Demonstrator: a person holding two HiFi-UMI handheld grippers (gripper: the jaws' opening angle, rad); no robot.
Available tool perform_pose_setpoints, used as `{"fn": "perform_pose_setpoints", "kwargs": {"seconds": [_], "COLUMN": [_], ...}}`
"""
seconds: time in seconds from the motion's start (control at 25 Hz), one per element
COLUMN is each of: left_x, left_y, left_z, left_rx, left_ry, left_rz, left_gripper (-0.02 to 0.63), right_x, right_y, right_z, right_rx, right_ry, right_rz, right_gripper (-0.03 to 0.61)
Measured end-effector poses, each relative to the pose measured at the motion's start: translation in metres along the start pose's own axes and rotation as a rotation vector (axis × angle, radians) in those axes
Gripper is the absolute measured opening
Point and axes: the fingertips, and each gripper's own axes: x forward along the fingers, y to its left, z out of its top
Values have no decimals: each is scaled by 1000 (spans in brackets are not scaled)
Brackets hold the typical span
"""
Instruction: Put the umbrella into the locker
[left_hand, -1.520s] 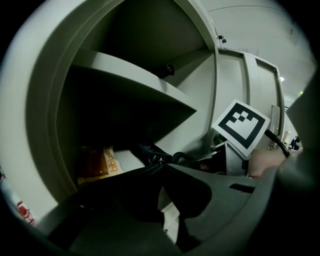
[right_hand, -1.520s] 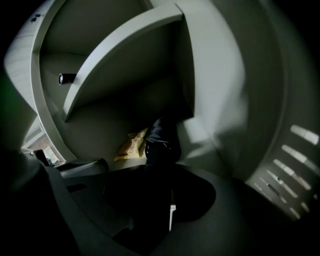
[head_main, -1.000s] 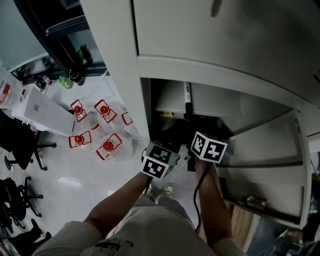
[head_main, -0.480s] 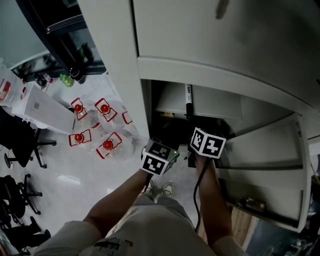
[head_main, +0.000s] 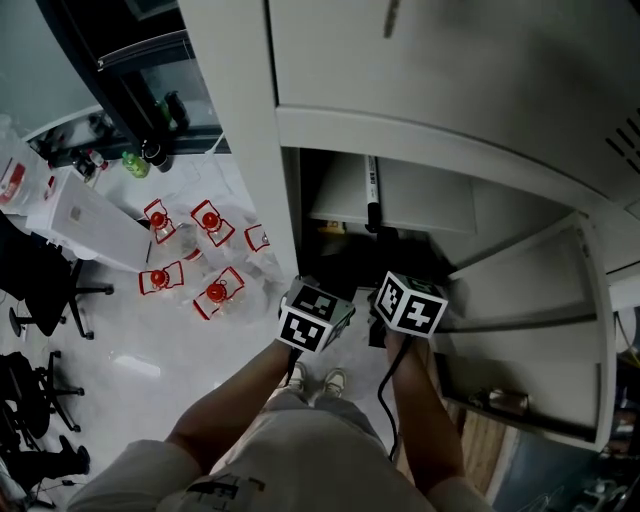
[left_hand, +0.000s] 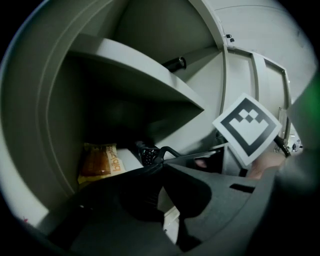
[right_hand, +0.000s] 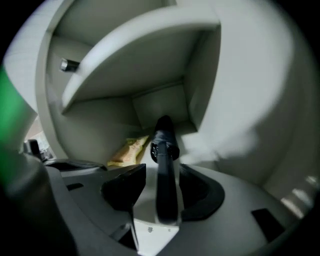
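The black folded umbrella (right_hand: 165, 145) lies between the jaws of the right gripper (right_hand: 165, 172), and its length runs forward into the lower compartment of the locker (head_main: 250, 150). Those jaws stand a little apart. The umbrella touches the right-hand jaw, and a pale strip shows between it and the other one. The jaws of the left gripper (left_hand: 161, 164) meet at the tips and hold nothing. The umbrella's dark far end sits just beyond them, low in the same compartment.

One yellow-orange snack packet (left_hand: 95, 160) lies on the compartment floor near the left wall — its sideways print seems to begin "bibi", and the rest cannot be read. On the shelf above lies one marker pen (head_main: 372, 190) with a white barrel and a black cap. Its print is too small to read.

In the head view both grippers are at the mouth of the locker, and its door (head_main: 530, 300) stands open to the right. On the floor left of the locker stand five clear bottles (head_main: 208, 220) with red caps and red-edged labels — no wording is legible.
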Motion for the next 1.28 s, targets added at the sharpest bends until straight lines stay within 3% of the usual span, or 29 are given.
{"fn": "perform_pose_setpoints", "kwargs": {"seconds": [0.36,0.68,1.04,1.28], "left_x": [-34,-77,-126,-154], "left_y": [-16,-29,-44,-62], "left_z": [24,61,124,159], "left_rx": [21,66,139,196], "left_ry": [-66,-152,-312,-367], "left_rz": [3,8,38,0], "left_gripper": [8,8,8,8], "right_x": [-53,-117,-195,-246], "right_y": [23,51,77,102], "right_z": [22,60,124,157], "right_rx": [-139,-191,-225,-268], "right_ry": [-99,-232,-418,-520], "right_rz": [-7,99,200,293], "right_gripper": [187,65,28,20]}}
